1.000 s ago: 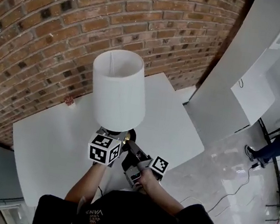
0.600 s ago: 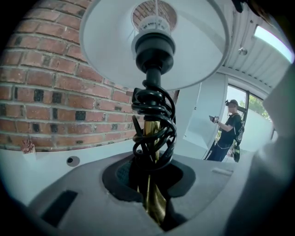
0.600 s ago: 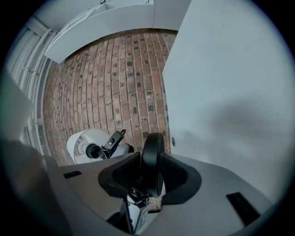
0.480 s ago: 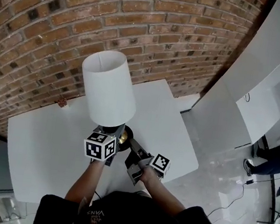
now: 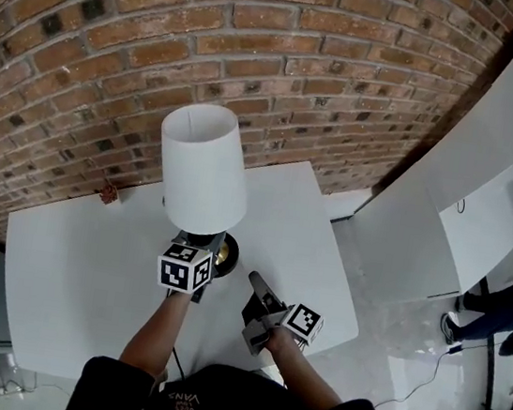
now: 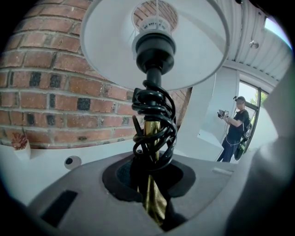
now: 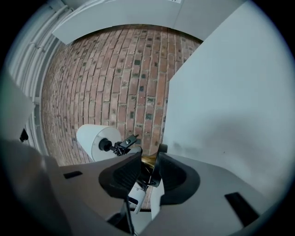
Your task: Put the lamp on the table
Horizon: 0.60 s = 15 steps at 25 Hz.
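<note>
The lamp has a white shade (image 5: 203, 168), a brass stem (image 6: 153, 133) wound with black cord, and a black and gold base (image 5: 226, 254). It stands upright, its base down on the white table (image 5: 69, 258). My left gripper (image 5: 201, 247) is shut on the stem just under the shade; the left gripper view shows the stem pinched between the jaws (image 6: 154, 184). My right gripper (image 5: 257, 285) sits to the right of the base and apart from it. Its jaws are closing with nothing pressed between them. In the right gripper view (image 7: 145, 170) the base (image 7: 152, 162) shows beyond the gap.
A small brown object (image 5: 108, 193) sits on the table against the brick wall (image 5: 259, 48). The table's right edge (image 5: 348, 307) drops to a shiny floor. A white partition (image 5: 447, 198) stands to the right, and a person (image 6: 235, 129) beyond it.
My right gripper has drawn back from the lamp base toward the table's front right. The left gripper keeps its hold on the stem, and the lamp has settled slightly lower.
</note>
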Motion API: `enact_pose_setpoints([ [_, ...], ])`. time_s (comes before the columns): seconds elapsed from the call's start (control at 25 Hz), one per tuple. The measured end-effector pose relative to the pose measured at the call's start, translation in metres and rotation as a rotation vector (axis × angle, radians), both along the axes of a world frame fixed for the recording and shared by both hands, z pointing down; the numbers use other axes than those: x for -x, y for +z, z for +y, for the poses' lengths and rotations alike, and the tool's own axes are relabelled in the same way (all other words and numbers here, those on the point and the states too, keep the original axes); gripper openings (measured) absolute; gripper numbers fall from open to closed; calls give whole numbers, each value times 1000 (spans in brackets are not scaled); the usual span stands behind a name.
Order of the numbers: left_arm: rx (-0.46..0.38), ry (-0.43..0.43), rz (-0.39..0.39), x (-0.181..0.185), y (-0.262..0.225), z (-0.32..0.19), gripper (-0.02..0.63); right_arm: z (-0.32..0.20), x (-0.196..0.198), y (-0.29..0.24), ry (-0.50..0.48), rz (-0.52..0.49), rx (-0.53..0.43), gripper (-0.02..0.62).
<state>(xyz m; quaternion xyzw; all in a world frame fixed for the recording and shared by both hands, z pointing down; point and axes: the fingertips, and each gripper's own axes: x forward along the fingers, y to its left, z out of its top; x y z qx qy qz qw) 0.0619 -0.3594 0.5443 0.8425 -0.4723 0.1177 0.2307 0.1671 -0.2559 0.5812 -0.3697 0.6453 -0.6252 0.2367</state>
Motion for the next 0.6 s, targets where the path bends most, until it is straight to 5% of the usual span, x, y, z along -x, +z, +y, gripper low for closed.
enact_pose_setpoints([
  [0.6,-44,-48,-25,6,42,-74,74,-18,-30,27,-15,102,8,83],
])
